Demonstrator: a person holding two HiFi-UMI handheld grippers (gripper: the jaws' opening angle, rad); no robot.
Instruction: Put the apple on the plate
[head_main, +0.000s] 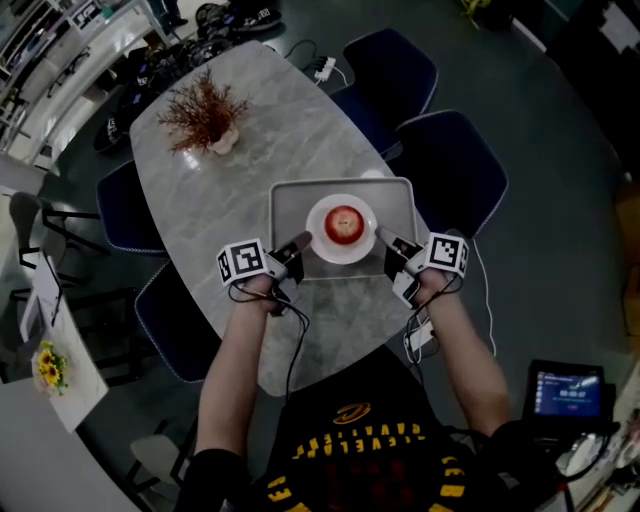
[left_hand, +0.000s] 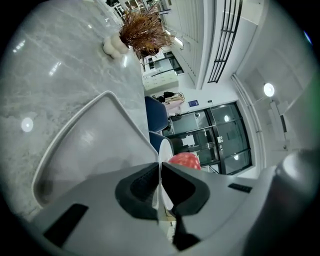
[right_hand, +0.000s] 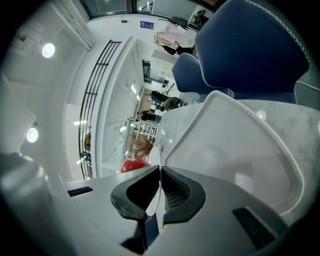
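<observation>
Left gripper view: the left gripper (left_hand: 159, 170) body hides all but the top of the apple (left_hand: 184, 160) and the tray's (left_hand: 90, 130) near end. The plate (left_hand: 165, 150) shows edge-on only, its rim covered where the jaws clamp it. The right gripper (right_hand: 160, 172) masks likewise. Head view: the screen (head_main: 568, 390) print is too small to read.

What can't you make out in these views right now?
1. Whether the plate rests on the tray or hangs above it: head view looks straight down; both gripper views' jaws cover its underside.
2. Most of the apple: left gripper view, behind the jaws.
3. Writing on the small screen: head view, too small.
</observation>
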